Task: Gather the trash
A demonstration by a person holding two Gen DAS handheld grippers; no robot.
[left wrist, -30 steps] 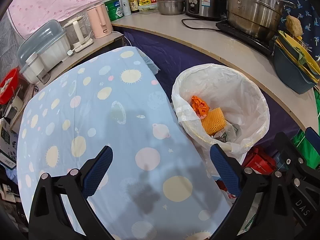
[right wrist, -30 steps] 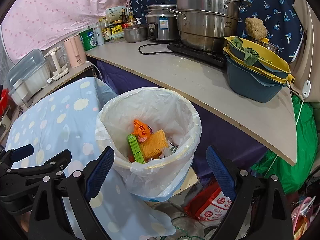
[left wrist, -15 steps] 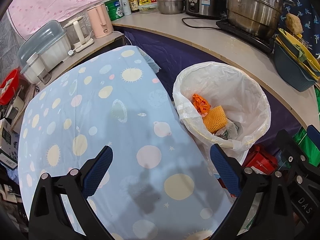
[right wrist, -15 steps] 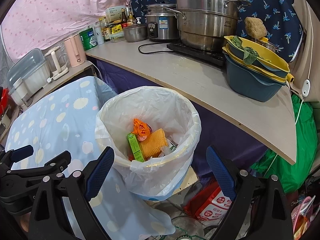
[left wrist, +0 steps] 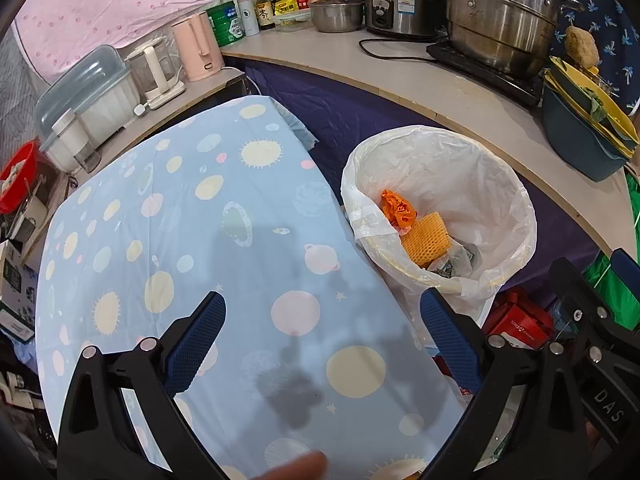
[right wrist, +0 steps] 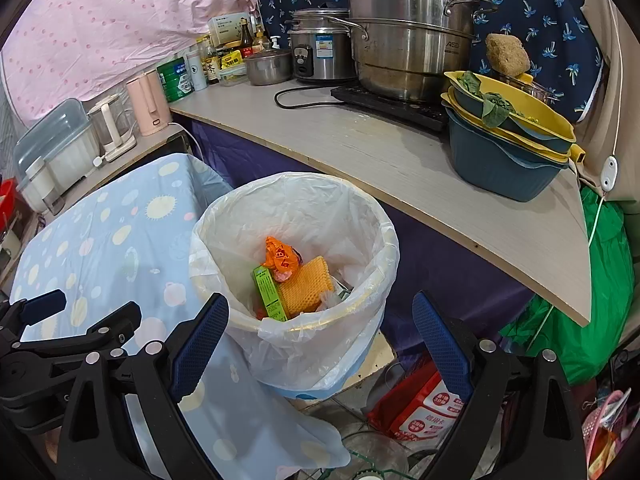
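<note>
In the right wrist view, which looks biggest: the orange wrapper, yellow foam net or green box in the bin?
1. Yellow foam net
2. Green box, partly hidden
3. Crumpled orange wrapper
The last two are close.

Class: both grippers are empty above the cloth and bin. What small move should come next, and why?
Probably draw both back and stop: the left gripper and right gripper are open and empty, trash lies in the bin, and the tablecloth shows none.
</note>
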